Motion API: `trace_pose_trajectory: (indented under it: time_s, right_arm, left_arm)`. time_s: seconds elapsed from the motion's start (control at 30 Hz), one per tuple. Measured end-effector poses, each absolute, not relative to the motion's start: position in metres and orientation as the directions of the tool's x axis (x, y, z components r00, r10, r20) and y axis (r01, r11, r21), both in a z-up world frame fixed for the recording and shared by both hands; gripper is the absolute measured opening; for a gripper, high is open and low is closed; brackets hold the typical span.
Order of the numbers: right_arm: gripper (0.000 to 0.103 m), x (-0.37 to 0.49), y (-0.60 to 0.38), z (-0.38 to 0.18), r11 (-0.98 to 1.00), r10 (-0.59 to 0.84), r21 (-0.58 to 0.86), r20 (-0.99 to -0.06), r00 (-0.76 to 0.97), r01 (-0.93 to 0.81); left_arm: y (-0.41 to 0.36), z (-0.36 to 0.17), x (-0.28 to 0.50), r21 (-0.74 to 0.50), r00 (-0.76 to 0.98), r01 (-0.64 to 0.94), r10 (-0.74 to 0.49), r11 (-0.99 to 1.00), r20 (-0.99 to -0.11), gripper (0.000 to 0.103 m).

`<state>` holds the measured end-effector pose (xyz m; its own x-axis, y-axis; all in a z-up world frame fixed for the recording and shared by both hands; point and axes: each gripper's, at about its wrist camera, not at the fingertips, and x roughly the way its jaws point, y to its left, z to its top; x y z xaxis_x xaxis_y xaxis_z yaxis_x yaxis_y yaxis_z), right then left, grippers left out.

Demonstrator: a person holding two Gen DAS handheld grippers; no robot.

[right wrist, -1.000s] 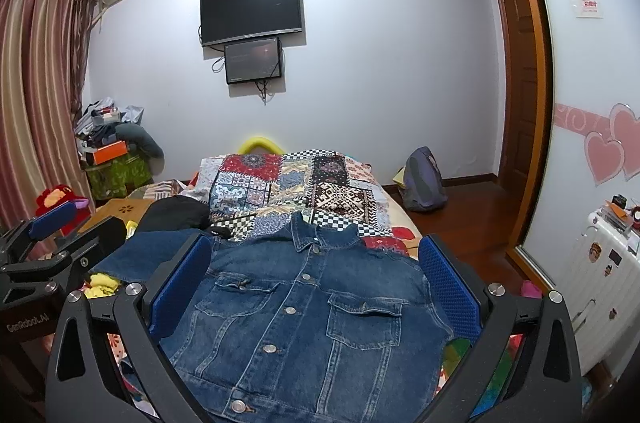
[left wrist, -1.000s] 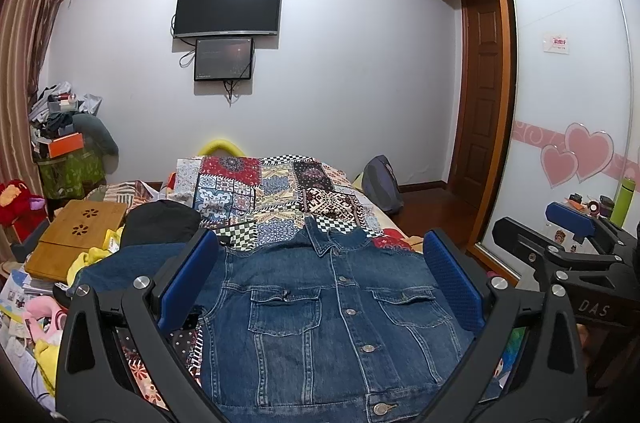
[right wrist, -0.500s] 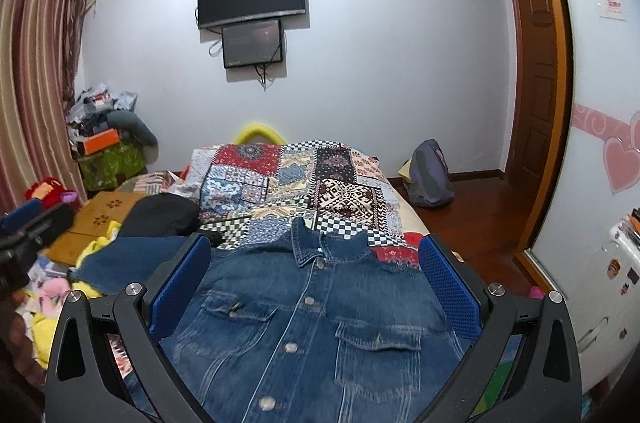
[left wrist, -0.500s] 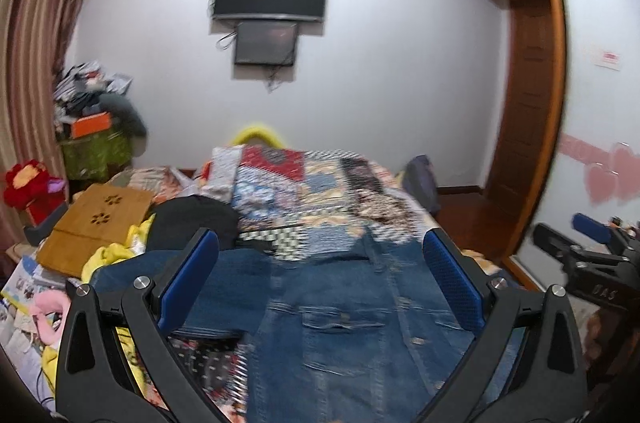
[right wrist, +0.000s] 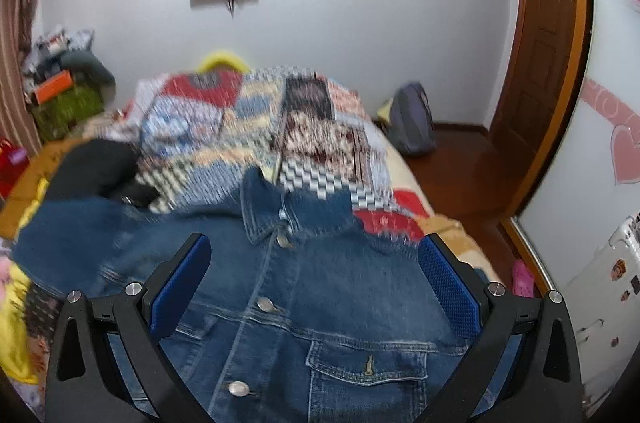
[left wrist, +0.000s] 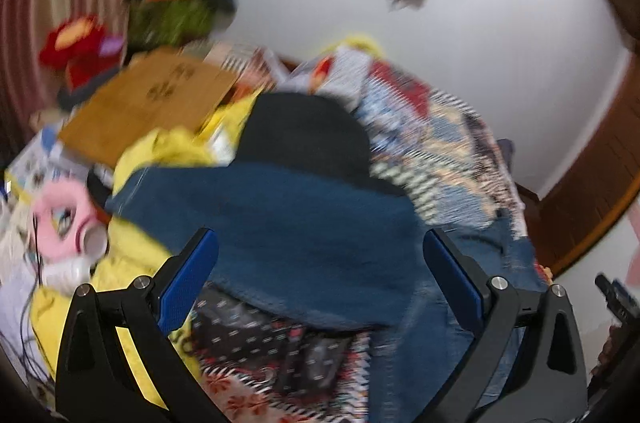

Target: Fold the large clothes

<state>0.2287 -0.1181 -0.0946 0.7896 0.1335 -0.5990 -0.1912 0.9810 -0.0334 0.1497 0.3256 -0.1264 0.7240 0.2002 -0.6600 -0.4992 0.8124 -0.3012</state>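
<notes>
Two matching black hand-held grippers with blue finger pads

The left gripper (left wrist: 320,275) and right gripper (right wrist: 314,277) share forked black frames, each finger lined with a textured blue pad (right wrist: 448,293) and fixed by round silver screws (right wrist: 495,289) (two per side); the left view's blur probably hides finer markings.

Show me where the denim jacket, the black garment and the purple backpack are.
denim jacket (right wrist: 320,295), right wrist view, on the front panel beside the button placket.
black garment (left wrist: 304,135), left wrist view, on the middle of its rounded top.
purple backpack (right wrist: 412,123), right wrist view, on its front face, by the wall.
</notes>
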Motion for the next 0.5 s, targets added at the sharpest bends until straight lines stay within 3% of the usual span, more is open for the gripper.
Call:
trace_pose_trajectory:
  time_s: [0.23,0.5]
  right_arm:
    - [0.103,0.249,-0.112,-0.134,0.971,0.122,-0.058,-0.717,0.686,-0.233]
    - [0.103,0.258,-0.109,-0.15,0.969,0.121,-0.047,-0.763,0.635,-0.241]
  left_arm:
    - [0.394,-0.206,0.146,-0.407,0.627,-0.58,0.067,0.706,-0.776,0.102]
    - [0.439,-0.248,0.158,-0.486,0.622,-0.614,0.003,0.622,-0.783,0.088]
